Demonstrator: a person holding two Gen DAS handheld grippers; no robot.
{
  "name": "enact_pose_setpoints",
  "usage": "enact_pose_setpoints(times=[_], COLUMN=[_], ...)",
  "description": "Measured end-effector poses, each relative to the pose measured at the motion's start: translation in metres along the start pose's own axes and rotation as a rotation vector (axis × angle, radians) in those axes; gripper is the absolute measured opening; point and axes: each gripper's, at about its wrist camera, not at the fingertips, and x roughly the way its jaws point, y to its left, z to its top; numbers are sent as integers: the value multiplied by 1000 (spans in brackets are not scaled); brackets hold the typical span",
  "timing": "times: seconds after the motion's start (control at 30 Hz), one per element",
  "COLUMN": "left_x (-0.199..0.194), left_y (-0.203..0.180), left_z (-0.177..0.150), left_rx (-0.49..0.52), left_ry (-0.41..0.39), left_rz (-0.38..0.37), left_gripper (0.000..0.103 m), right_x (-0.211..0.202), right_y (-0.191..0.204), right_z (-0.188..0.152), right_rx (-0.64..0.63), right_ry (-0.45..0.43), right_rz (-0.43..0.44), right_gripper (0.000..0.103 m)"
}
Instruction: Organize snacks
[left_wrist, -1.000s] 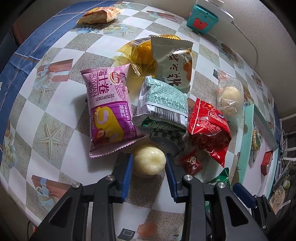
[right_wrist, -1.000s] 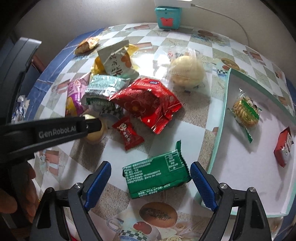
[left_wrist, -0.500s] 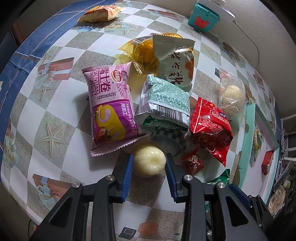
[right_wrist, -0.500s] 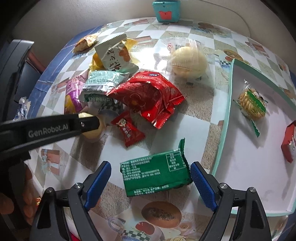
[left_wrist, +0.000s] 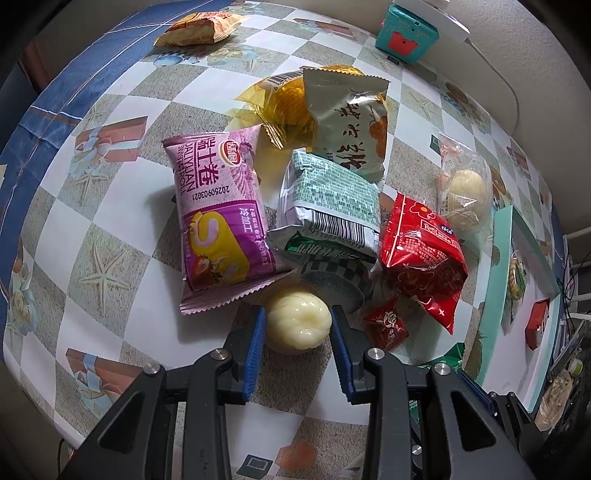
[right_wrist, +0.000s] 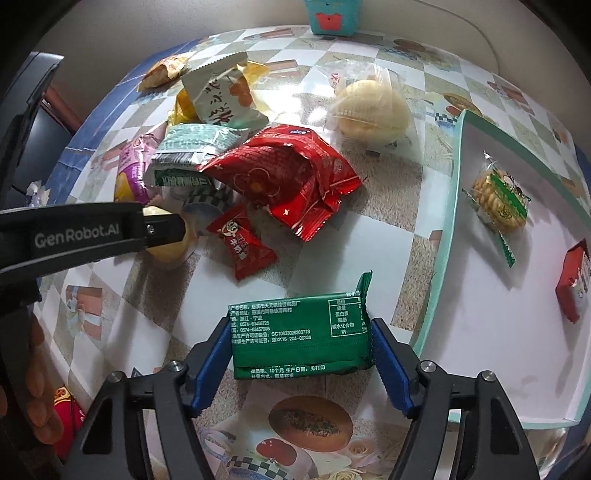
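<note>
- Left hand-held gripper (left_wrist: 297, 325), bottom centre of the left wrist view: its blue pads sit against both sides of the pale jelly cup (left_wrist: 297, 323), so it looks clamped on it, the cup low on the tabletop (left_wrist: 110, 236)
- Right hand-held gripper (right_wrist: 299, 341), bottom centre of the right wrist view: jaws drawn in against both short ends of the green packet (right_wrist: 300, 338), gripping it just left of the tray (right_wrist: 448, 280)
- Risk, as I judge it: the cup is round and slick, so it may squirt out of the pads; its far edge sits under the purple roll packet (left_wrist: 218, 218), which could be dragged along on a lift
- Risk: the green packet is soft and could buckle or catch the tray wall going in
- Hard to tell: whether either item is off the tabletop
- Hidden: the checkered item (left_wrist: 334, 271) lies half under the silver-green packet (left_wrist: 332, 201); the tray's right side is cut off
</note>
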Motion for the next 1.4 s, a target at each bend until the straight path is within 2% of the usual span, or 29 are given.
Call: enact_pose_setpoints(times=[0.57,1.03,1.4], left_x=[5,5,-13], left_y=[-9,-11,-9], left_z=[3,4,6], left_rx=[35,29,26], left_ry=[-25,-18,-53], left_rz=[30,25,2], left_gripper=[37,37,36], right_x=[5,4,-19], right_y=[2,0,-14], right_z=[-1,-3,3], right_rx=[-7,9,75], right_ry=[8,12,-23], right_rz=[-15,-18,-25], right_gripper=[74,70,70])
